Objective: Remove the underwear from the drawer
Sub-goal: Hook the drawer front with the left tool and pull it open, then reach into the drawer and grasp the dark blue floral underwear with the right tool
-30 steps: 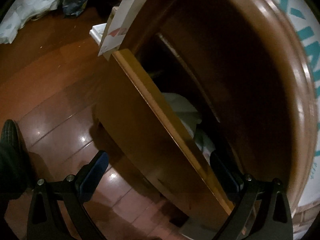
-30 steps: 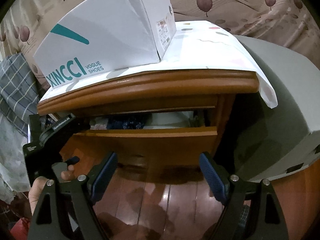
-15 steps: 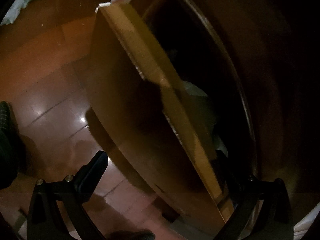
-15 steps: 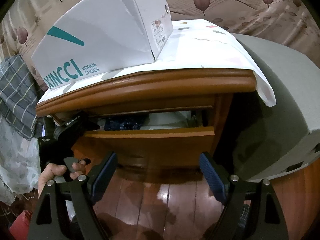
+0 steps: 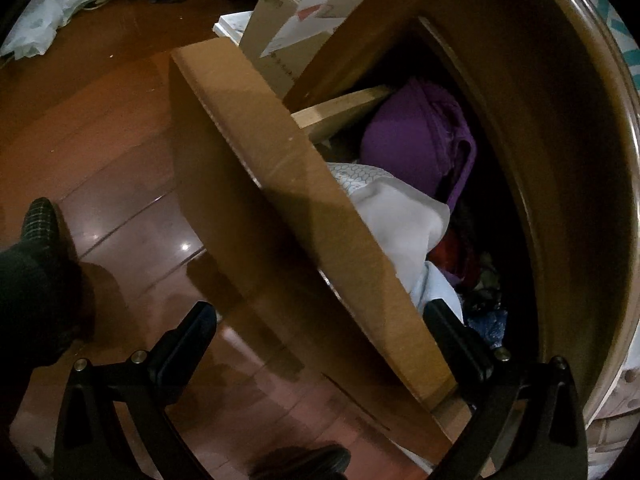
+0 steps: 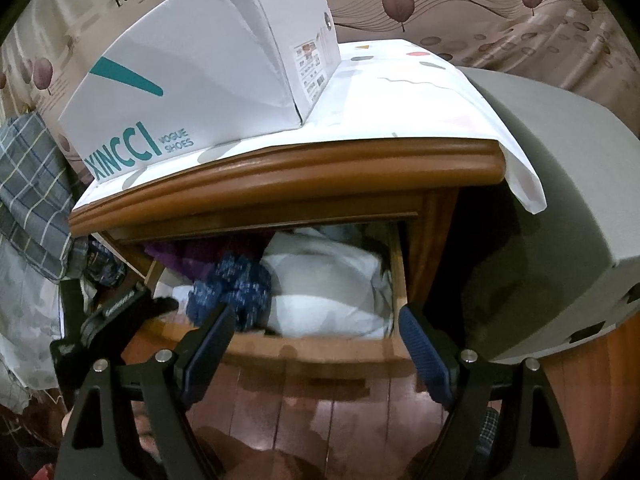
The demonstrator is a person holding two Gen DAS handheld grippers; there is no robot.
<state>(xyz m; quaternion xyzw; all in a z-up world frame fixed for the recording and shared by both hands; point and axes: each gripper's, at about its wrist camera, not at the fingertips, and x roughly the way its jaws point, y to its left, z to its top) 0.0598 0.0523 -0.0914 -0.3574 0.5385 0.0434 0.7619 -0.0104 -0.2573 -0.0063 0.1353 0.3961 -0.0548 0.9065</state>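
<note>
The wooden nightstand drawer [image 6: 320, 350] stands pulled out, full of clothes. In the right wrist view I see white folded cloth [image 6: 324, 292], a dark blue speckled garment [image 6: 232, 292] and purple fabric [image 6: 180, 252] inside. In the left wrist view the drawer front [image 5: 320, 240] runs between the fingers, with a purple garment [image 5: 416, 140] and white cloth [image 5: 400, 220] behind it. My left gripper [image 5: 320, 336] is open and straddles the drawer front; it also shows in the right wrist view [image 6: 120, 312] at the drawer's left corner. My right gripper [image 6: 316, 344] is open and empty, just in front of the drawer.
A white XINCCI shoe box [image 6: 208, 72] sits on the nightstand top [image 6: 280, 180] over a white sheet. A grey mattress corner [image 6: 560, 184] stands to the right. Plaid cloth [image 6: 28, 184] hangs at the left. Boxes [image 5: 280, 28] and a plastic bag [image 5: 60, 4] lie on the wooden floor [image 5: 100, 140].
The drawer has slid out from a narrow gap to wide open, pulled by the left gripper. The clothes inside now show. The right gripper has come closer to the drawer.
</note>
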